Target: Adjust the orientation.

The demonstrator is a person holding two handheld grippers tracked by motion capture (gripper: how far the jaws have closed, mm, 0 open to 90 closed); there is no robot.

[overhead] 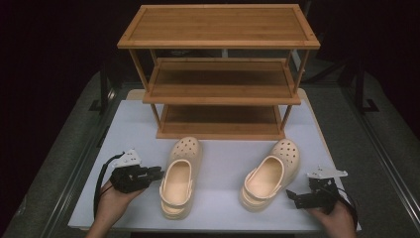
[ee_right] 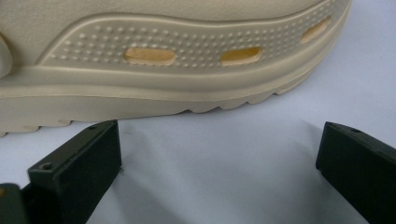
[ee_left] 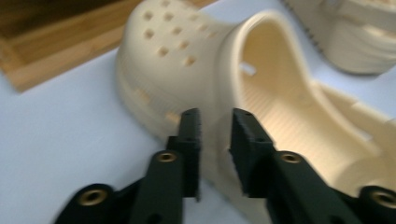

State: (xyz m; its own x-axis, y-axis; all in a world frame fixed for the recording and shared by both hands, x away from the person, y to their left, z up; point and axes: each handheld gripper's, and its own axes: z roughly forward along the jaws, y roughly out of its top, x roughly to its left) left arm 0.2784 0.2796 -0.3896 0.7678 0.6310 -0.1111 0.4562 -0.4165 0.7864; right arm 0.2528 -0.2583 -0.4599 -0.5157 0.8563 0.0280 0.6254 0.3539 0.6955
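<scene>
While both clogs lie side by side on the white table (overhead: 223, 163) in front of the wooden shoe rack (overhead: 220, 74), each has a gripper beside its outer flank. From the high view, the left clog (overhead: 181, 176) lies toes toward the rack, heel strap toward the person, and the left gripper (overhead: 157, 173) points at its outer side from the left, jaw tips just beside the rim of the shoe. In the left gripper view, the left gripper (ee_left: 215, 133) has its two black jaws parted by a narrow gap, with the side wall of the left clog (ee_left: 187, 60) right behind the tips; whether the pads touch the foam I cannot tell, and nothing is clamped between them. The perforated toe cap rises up and to the left of the jaws, the open foot bed to the right.

The right clog (overhead: 271, 173) lies at a slight angle, toes toward the rack's right leg. The right gripper (overhead: 292, 196) sits low at its outer heel side, near but apart from it. In the right gripper view, the right gripper (ee_right: 219, 154) has its jaws spread wide, bare table between them, and the ridged sole and dotted side band of the right clog (ee_right: 163, 60) run across just beyond the tips, not touching either one.
</scene>
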